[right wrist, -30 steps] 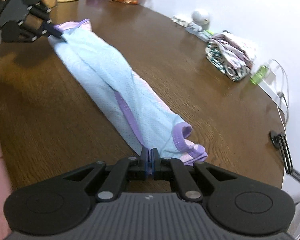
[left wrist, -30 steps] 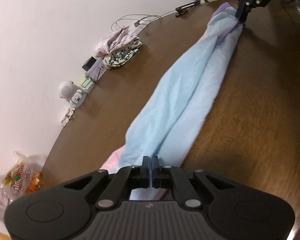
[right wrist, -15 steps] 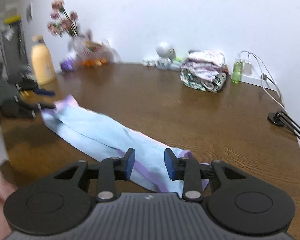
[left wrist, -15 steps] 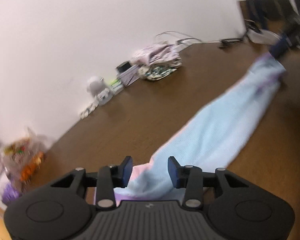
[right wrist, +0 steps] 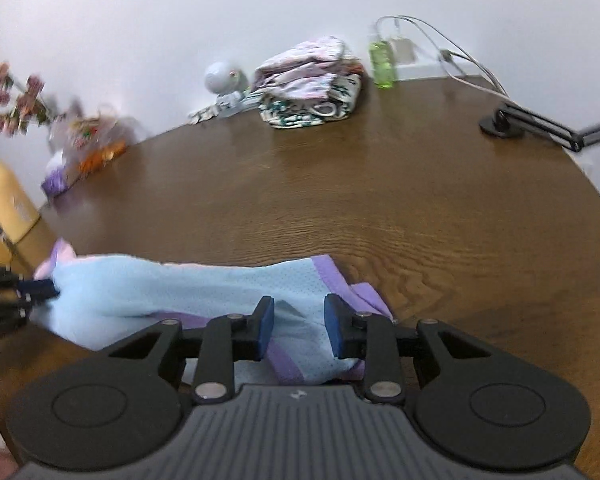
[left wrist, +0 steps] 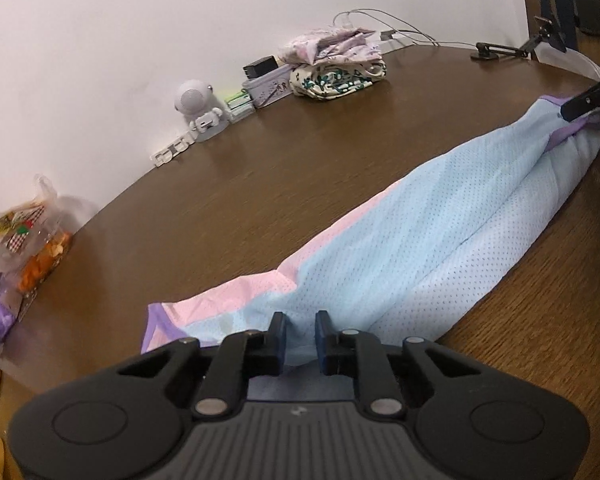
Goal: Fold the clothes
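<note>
Both grippers poised over a long blue garment on the brown table

The left gripper point(left wrist: 299, 330) straddles the pink-edged end of the light-blue garment point(left wrist: 400, 248), jaws closing with cloth between them but pads not yet pressing. The garment stretches across the wooden table point(left wrist: 260, 184). At its purple-trimmed end, the right gripper point(right wrist: 299, 328) is also closing, fabric between its parted pads.

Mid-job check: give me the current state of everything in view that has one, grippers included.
Light-blue garment: folded lengthwise into a long strip, flat on the table.
Left gripper: fingers closing over the garment's near end, not yet clamped.
Right gripper: fingers closing over the purple-trimmed end, gap visible.
Stack of patterned clothes: folded, piled near the wall.
Green bottle: upright.
Yellow bottle: upright.
</note>
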### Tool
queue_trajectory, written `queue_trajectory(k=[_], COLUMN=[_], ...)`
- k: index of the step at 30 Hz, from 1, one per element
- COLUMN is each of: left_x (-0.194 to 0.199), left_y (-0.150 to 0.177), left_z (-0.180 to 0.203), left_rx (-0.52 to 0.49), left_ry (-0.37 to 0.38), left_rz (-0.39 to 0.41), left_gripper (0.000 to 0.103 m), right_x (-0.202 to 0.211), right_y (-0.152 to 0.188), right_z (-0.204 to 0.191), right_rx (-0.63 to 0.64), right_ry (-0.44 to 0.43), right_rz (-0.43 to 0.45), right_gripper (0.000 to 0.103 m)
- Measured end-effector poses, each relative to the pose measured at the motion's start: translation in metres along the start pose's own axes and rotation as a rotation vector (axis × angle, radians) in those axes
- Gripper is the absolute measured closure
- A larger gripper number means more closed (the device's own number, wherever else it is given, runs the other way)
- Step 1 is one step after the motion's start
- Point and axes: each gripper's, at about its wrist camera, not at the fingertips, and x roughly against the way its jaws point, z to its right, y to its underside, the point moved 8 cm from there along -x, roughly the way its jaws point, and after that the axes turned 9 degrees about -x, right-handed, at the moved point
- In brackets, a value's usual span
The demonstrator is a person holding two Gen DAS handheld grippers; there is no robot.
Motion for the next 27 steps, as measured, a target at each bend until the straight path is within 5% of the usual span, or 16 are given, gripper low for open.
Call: queue_trajectory(k=[5, 8, 14, 17, 18, 20, 27], left_x=[-0.002, -0.016, -0.047, -0.06, -0.064, -0.068, -0.059], left_y=[-0.003, 0.0, 0.006, 0.007, 0.006, 0.006, 0.026], left_z=[-0.05, -0.082, -0.114, -0.117, -0.116, -0.116, -0.13], left_rx=[0.133, 0.226, 0.424, 0.459, 0.459, 0.467, 0.564], left_ry=[-0.056, -0.088, 0.013, 0.045, 0.054, 0.068, -0.032], left_rz=[-0.023, -0.075, -0.171, -0.191, -0.193, -0.187, -0.174], left_gripper=[0.073, 0.064, 0.064, 0.072, 0.088, 0.099, 0.102], right_x=[0.004, 0.019, 0.013, 0.006, 0.004, 0.001, -0.007], right_y=[0.0, -0.005, -0.007, -0.007, -0.007, -0.005, 0.003], right_z=[-0.002, -0.022, -0.043, -0.045, -0.043, -0.038, -0.021], right_rx=[0.009, 0.075, 0.15, 0.162, 0.156, 0.149, 0.124], right_ry=[0.035, 0.007, -0.014, -0.006, 0.002, 0.018, 0.047], right_rz=[-0.009, 0.069, 0.08, 0.067, 0.064, 0.056, 0.013], right_gripper=[0.075, 0.074, 0.071, 0.071, 0.071, 0.071, 0.071])
